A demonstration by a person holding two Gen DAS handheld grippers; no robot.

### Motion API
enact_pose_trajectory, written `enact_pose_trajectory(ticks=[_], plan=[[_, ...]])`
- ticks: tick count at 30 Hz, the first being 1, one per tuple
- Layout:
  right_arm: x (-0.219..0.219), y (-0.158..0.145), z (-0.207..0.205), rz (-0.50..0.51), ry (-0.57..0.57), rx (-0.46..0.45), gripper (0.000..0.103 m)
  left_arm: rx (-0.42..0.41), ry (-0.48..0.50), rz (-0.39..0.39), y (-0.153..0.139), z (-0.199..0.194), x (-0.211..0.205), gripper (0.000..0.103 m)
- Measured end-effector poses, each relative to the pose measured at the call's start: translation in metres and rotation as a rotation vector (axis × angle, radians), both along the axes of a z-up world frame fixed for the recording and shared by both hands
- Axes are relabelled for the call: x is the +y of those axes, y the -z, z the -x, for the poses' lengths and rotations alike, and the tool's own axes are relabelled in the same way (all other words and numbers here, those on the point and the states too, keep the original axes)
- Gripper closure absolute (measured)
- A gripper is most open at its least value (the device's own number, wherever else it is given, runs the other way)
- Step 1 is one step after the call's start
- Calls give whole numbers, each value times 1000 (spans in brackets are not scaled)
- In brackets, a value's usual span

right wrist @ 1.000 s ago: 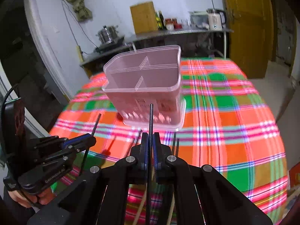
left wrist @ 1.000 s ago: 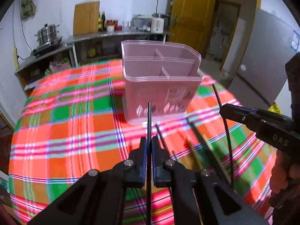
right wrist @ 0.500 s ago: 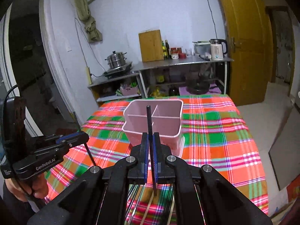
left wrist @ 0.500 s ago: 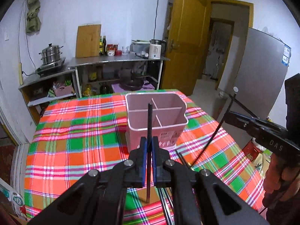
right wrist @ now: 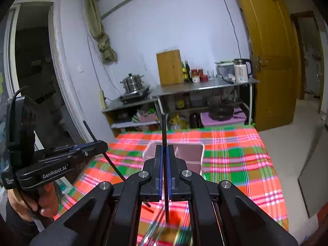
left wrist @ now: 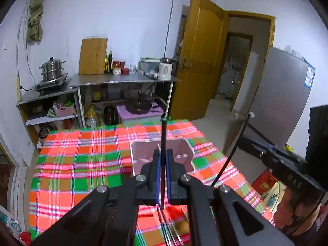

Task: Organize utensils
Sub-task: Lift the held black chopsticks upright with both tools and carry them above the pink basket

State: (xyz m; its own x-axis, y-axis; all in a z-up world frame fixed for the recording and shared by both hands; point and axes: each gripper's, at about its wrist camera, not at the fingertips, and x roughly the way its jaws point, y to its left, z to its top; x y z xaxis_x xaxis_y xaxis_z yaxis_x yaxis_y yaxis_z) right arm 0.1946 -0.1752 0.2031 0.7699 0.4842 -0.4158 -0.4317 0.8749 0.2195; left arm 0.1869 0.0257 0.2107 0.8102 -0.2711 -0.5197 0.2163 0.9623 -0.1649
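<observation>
Left wrist view: my left gripper (left wrist: 162,176) and right gripper (right wrist: 164,174) are each clamped on a black chopstick (left wrist: 163,143) above the pink holder (left wrist: 184,155) — thin, upright sticks could pivot and miss its compartments.

A pink divided holder (left wrist: 162,157) stands upright near the table's (left wrist: 82,164) far edge. Two black chopsticks (left wrist: 163,143) (right wrist: 164,135) are raised above it, one per claw.

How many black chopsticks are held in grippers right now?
2: one chopstick clamped upright in the left gripper, one in the right gripper. More utensils lie blurred on the table below.
</observation>
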Motion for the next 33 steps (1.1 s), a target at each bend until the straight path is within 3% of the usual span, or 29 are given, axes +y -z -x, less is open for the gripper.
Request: enact_pose_trajectory(ticks=[6, 12, 16, 21, 26, 33], plan=[[5, -25, -17, -46, 2, -57, 103, -55, -23, 38, -28, -14, 6, 98], [13, -32, -36, -35, 17, -69, 103, -46, -55, 59, -30, -36, 17, 98], [8, -10, -42, -35, 12, -25, 103, -25, -55, 69, -20, -45, 21, 98], [1, 37, -52, -6, -12, 96, 103, -19, -59, 75, -13, -50, 22, 98], [-11, 82, -40, 1, -25, 179, 84, -48, -50, 84, -21, -41, 25, 98], [-34, 143, -43, -42, 58, 421, 82, -47, -22, 89, -14, -24, 24, 98]])
